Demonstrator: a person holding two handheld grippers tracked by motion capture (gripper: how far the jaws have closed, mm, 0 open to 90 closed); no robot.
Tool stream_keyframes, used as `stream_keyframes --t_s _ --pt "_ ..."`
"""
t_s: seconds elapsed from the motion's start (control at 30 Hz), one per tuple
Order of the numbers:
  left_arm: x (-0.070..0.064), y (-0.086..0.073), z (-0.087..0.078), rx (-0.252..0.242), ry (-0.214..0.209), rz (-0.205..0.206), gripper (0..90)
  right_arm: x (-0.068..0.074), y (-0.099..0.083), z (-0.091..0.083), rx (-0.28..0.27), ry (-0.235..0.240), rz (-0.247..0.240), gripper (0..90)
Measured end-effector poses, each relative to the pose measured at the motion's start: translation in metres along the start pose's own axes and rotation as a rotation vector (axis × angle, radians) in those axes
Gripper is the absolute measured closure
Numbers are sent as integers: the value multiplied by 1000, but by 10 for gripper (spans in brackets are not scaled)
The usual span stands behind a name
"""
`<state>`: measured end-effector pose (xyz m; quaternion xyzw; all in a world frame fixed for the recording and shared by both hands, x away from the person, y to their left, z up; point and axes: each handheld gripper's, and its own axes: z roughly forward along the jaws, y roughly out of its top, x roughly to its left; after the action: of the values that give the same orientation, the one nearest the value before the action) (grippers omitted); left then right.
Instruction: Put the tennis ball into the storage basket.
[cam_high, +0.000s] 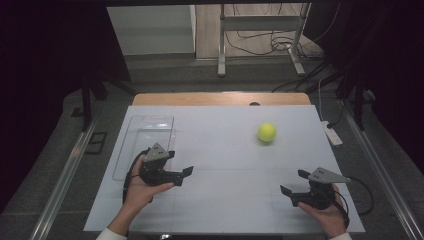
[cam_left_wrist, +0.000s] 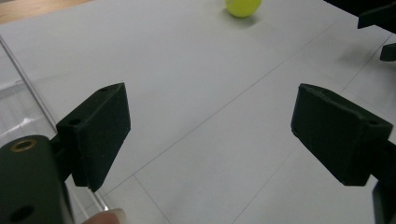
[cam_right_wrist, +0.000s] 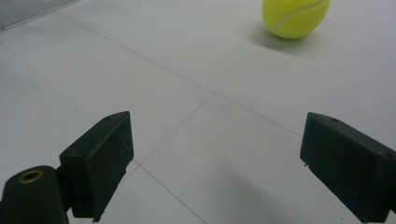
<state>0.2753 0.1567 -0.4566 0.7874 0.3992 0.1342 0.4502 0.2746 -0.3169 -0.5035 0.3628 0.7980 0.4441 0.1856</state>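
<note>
Yellow-green felt marks the tennis ball (cam_high: 267, 132), which is seen resting alone on the white table surface (cam_high: 225, 150), ahead of both grippers and well apart from each. From the right gripper (cam_high: 296, 183) the ball is found forward and a little toward the left gripper's side; in the right gripper view it sits beyond the jaws, up and to the right of the gap between them. From the left gripper (cam_high: 186, 175) it lies much farther off, forward and across toward the right, so the right hand (cam_high: 327, 212) is judged the nearer one for a reach. Both grippers are held with jaws spread wide and nothing between them. Being round, the ball has no long axis and no heading to be matched; its seam (cam_right_wrist: 299, 11) is seen curving across the upper face. A clear plastic tray (cam_high: 145, 142) is placed just beside the left gripper, on its outer side, empty as far as can be told.
</note>
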Motion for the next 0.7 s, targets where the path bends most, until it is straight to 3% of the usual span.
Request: stream_keyframes --t_s 0.7 --pt "-4 18 16 15 -13 34 130 0 -1 0 4 -1 2 99"
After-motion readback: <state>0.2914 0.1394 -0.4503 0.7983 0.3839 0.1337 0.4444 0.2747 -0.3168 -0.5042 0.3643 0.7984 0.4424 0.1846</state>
